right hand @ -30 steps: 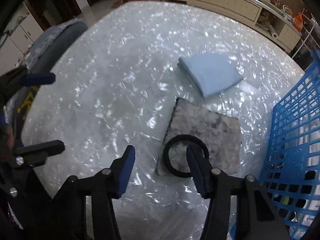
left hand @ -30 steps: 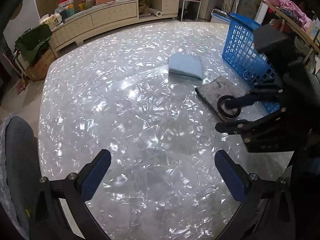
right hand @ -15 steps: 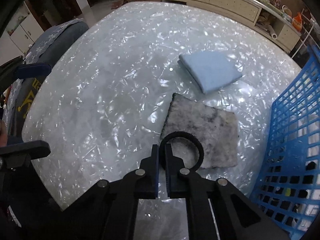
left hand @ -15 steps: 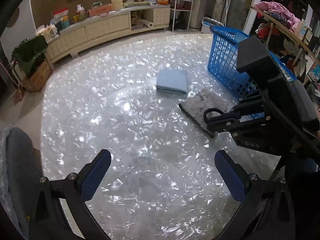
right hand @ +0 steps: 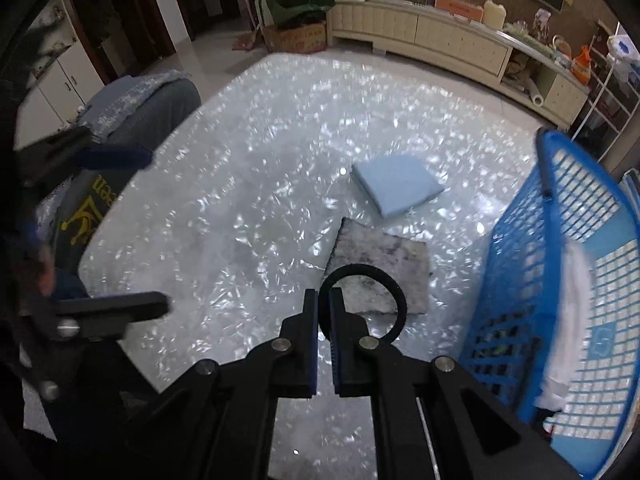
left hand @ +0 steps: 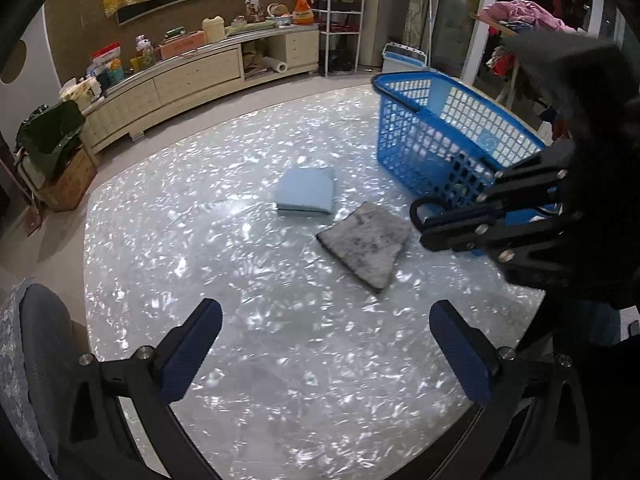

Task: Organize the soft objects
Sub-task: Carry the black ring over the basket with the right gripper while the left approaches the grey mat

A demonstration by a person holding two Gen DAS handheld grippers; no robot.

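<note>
In the right wrist view the blue basket (right hand: 576, 280) fills the right edge of the frame, standing on the shiny table (right hand: 240, 208); something white (right hand: 576, 320) lies blurred against its mesh wall and small dark bits show low down through the grid, too unclear to name. In the left wrist view the same basket sits in the upper right, its inside mostly hidden behind the lattice. The right gripper (right hand: 324, 304) reaches up from the bottom centre of its own frame, pointing steeply down, its blue-padded jaws pressed together on one side of a black ring (right hand: 396, 292); the ring hangs in front of the grey pad (right hand: 384, 264), which lies flat on the table at mid-frame. Just above the pad, toward the upper middle, lies the folded light-blue cloth (right hand: 396, 188), apart from it. The left gripper (left hand: 324, 344) shows at the bottom of its frame with its jaws spread wide over bare table, holding nothing
</note>
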